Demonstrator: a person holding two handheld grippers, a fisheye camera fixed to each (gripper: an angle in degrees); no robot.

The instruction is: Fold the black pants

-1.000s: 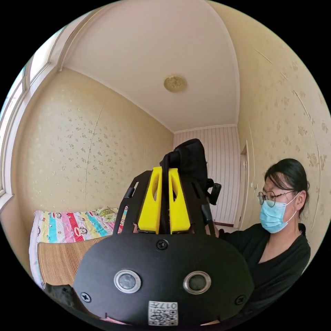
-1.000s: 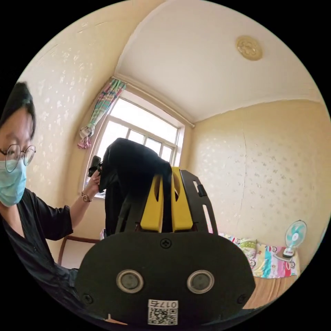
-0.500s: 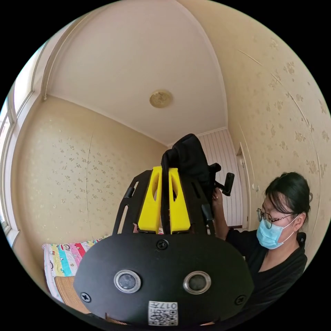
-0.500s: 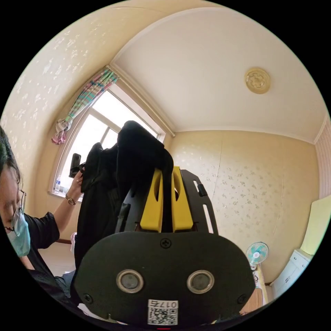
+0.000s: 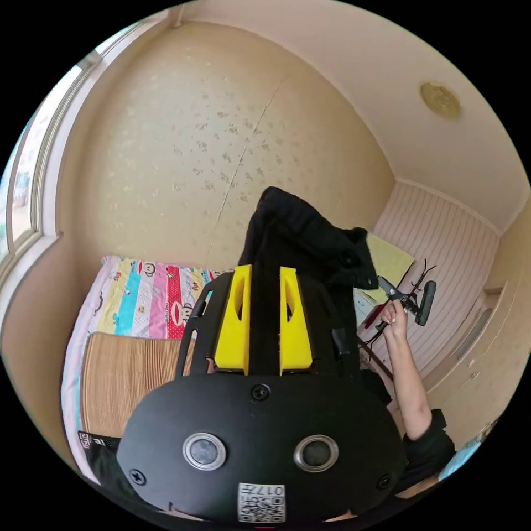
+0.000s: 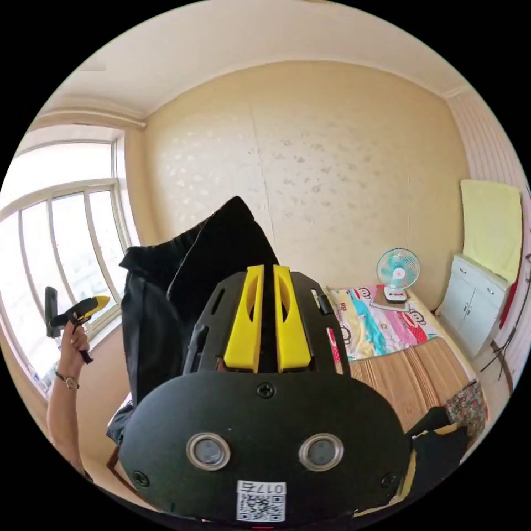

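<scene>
Bedroom wall behind, left gripper and right gripper fingers each pinching black pants

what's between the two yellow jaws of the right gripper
In the right gripper view, a fold of the black fabric pants sits between the right gripper jaws.

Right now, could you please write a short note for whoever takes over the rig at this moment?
Left gripper: shut on the black pants, cloth bunched above its yellow jaws.
Right gripper: also shut on the black pants, which drape down beside it.
Both are held up in the air, apart from each other, with the pants hanging between them over the bed.
Done: the pants are picked up by two points.
Left: no fold shows yet. Probably lower them onto the bed's woven mat, spread them flat, then fold.
</scene>
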